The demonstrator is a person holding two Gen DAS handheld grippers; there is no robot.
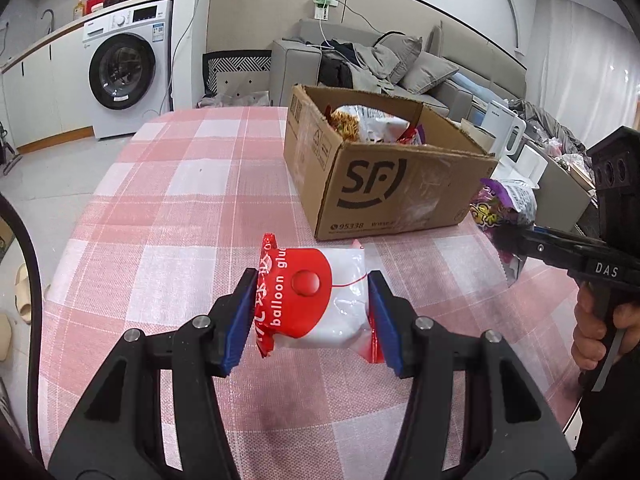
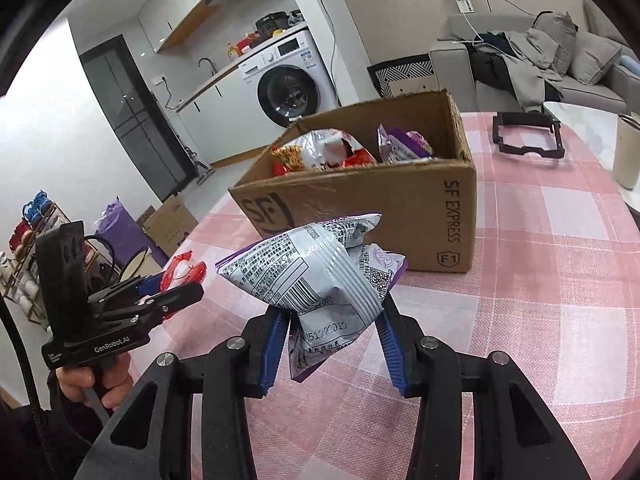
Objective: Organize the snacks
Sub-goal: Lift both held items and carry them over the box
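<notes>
Box is lying ahead of both grippers; right gripper, pinching the purple bag, is nearer than left gripper, pinching the red packet.

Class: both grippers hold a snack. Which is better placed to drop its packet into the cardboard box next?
Probably the right gripper: its purple packet sits close before the cardboard box, nearer than the left's.

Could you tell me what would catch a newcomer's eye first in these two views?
Each gripper grips a snack above the pink checked tablecloth: the left gripper a red-and-white packet, the right gripper a purple-and-silver bag. Just beyond them stands an open cardboard box, already holding several snack bags.
</notes>
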